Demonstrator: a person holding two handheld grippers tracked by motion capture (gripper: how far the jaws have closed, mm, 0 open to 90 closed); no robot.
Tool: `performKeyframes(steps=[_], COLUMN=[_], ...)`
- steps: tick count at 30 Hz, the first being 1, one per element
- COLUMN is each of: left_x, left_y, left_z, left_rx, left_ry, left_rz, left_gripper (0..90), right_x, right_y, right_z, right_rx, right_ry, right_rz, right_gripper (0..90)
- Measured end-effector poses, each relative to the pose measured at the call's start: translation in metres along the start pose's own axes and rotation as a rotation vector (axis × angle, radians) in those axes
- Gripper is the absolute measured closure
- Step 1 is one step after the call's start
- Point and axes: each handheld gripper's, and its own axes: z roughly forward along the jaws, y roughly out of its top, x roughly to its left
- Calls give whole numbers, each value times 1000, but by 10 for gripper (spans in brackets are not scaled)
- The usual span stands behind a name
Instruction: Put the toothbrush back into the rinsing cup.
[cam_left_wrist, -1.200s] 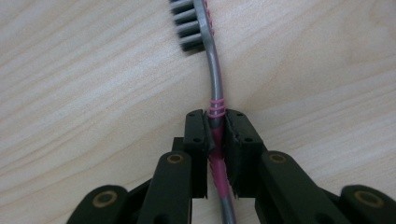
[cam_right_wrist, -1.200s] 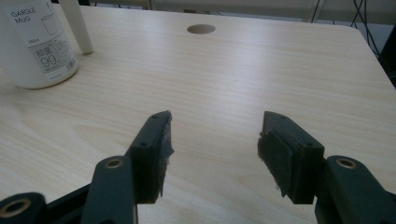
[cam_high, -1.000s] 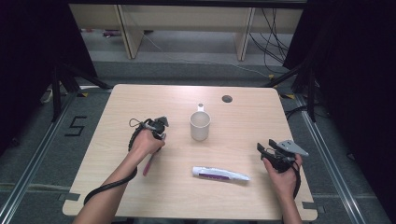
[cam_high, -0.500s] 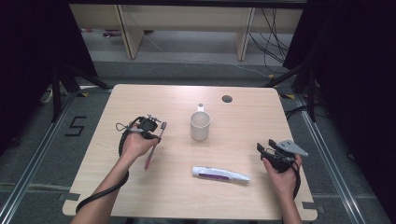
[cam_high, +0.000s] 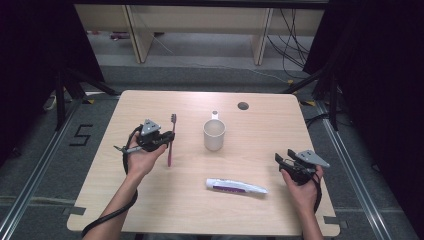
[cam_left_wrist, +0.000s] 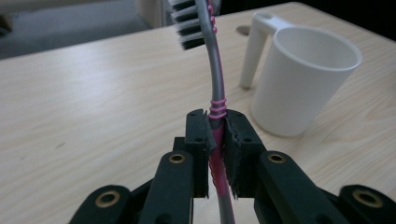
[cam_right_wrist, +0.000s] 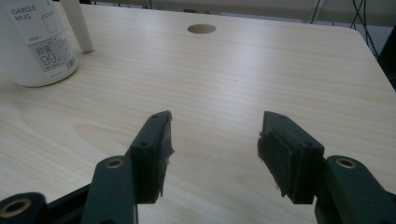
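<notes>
A: How far is the work now?

B: The first part looks done. The left gripper (cam_high: 167, 138) has its jaws closed tight on the toothbrush (cam_high: 170, 140); in the left gripper view the pads (cam_left_wrist: 233, 154) press on the pink and grey handle from both sides, and the bristle head (cam_left_wrist: 190, 23) stands up above them. The brush is off the table (cam_high: 150, 200), held upright to the left of the white mug (cam_high: 214, 135).

A: And the mug?

B: It stands upright near the middle of the table, handle turned to the far side, well apart from the brush. I judge that the brush is meant to go into it, and this step is not yet done.

A: What does the other hand do?

B: The right gripper (cam_high: 287, 162) is near the right edge of the table, jaws apart with nothing between them. The toothpaste tube (cam_high: 236, 187) lies flat between the two hands, untouched.

A: Is the tube's cap on?

B: I cannot say; it is too small in the high view.
</notes>
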Motion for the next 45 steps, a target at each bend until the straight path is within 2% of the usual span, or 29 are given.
performKeyframes(steps=[2, 3, 5, 6, 7, 8, 9, 10, 13, 14, 15, 19, 20, 23, 25, 26, 28, 29, 30, 31, 33, 36, 37, 40, 42, 43, 45], left_x=[-1, -1, -4, -4, -5, -5, -7, -7, -11, -11, -11, -13, -14, -17, -19, -20, -23, -24, -25, -25, -26, -27, -26, -26, -25, -25, -25], left_y=[0, 0, 2, 2, 3, 3, 5, 5, 8, 8, 10, 14, 16, 19, 21, 22, 24, 26, 27, 27, 30, 32, 35, 40, 42, 43, 44], left_z=[-1, -1, -2, -2, -2, -2, -3, -3, -3, -3, -2, -1, -1, 0, 2, 2, 3, 4, 5, 5, 6, 6, 6, 7, 8, 8, 9], left_rx=[-55, -55, -133, -133, -166, -166, -214, -214, -278, -278, -299, -318, -324, -331, -340, -342, -349, -357, -363, -363, -379, -394, -419, -434, -443, -445, -449], left_ry=[4, 4, 8, 8, 2, 2, -8, -8, -28, -28, -39, -67, -78, -86, -90, -90, -92, -98, -99, -99, -98, -99, -95, -92, -94, -96, -99], left_rz=[16, 16, 27, 27, 27, 27, 44, 44, 58, 58, 63, 71, 94, 105, 114, 117, 126, 134, 134, 134, 142, 143, 166, 166, 167, 165, 162], left_gripper=[802, 802, 802, 802, 802, 802, 802, 802, 802, 802, 802, 802, 802, 802, 802, 802, 802, 802, 802, 803, 802, 802, 802, 802, 802, 802, 802], right_x=[0, 0, 0, 0, 1, 1, 1, 1, 0, 0, 0, 0, 0, 0, 1, 0, 3, 4, 1, 1, 4, 3, 5, 4, 5, 6, 3], right_y=[0, 0, 0, 0, 0, 0, 0, 0, 0, 0, 0, 0, 0, 0, 0, 0, 0, 0, 0, 0, 0, 0, 0, 0, 0, 0, 1], right_z=[0, 1, 1, 1, 1, 1, 0, 0, 0, 0, 0, 0, 0, -1, 0, 0, -1, -2, 0, 0, -1, -1, -2, -1, -1, -1, -1], right_rx=[-1, -2, -3, -3, 0, 0, 13, 13, -2, -2, -4, -2, -1, 5, 12, 4, 6, 24, 2, 0, 12, 16, 22, 19, 18, 12, 7], right_ry=[2, 5, 7, 7, 12, 12, 8, 8, 1, 1, 3, 5, 6, 2, 10, 4, 17, 9, 7, 4, 12, 12, 4, 4, 0, 0, -2], right_rz=[1, 13, 14, 14, 11, 11, 10, 10, -2, -2, 0, -3, -5, -11, 3, -17, 26, 40, -13, -17, 18, 9, 17, 7, 17, 14, -34], right_gripper=[442, 442, 442, 442, 442, 442, 442, 442, 444, 444, 444, 444, 444, 445, 445, 445, 444, 444, 444, 443, 443, 442, 442, 442, 443, 442, 442])
